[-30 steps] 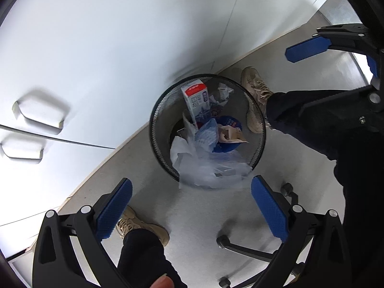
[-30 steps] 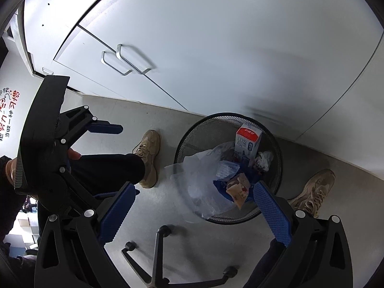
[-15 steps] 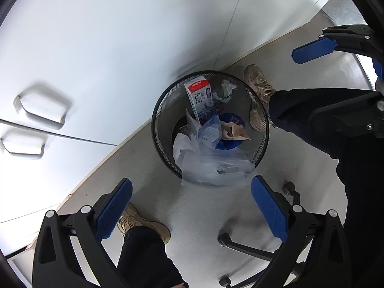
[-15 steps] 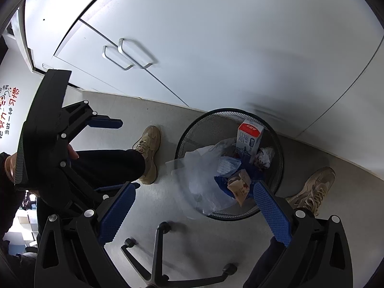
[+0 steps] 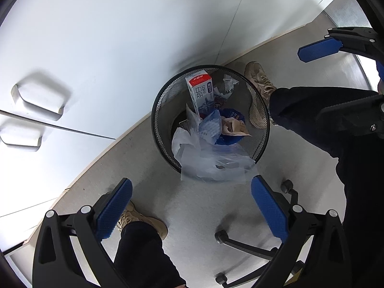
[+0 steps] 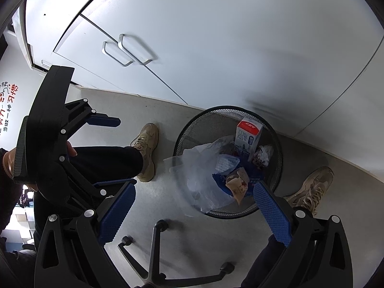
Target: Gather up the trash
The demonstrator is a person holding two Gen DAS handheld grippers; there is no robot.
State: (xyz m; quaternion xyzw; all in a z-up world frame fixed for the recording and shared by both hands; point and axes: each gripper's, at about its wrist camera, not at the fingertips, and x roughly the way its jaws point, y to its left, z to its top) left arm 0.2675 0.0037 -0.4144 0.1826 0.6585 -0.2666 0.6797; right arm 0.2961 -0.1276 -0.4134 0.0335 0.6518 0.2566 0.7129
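Each claw is a black plastic frame of angular linkage arms joined by round silver screws, ending in two flat fingers faced with blue pads [image 5: 114, 212] of fine diamond texture. The left claw [image 5: 192, 206] and the right claw [image 6: 195, 213] share this build. Seen from the right wrist, the left claw's body carries a long black housing with a ribbed grip edge [image 6: 19, 148]. The person wears dark, near-black trousers [image 5: 312, 110] and tan lace-up sneakers [image 6: 146, 148] with beige laces and thick pale soles
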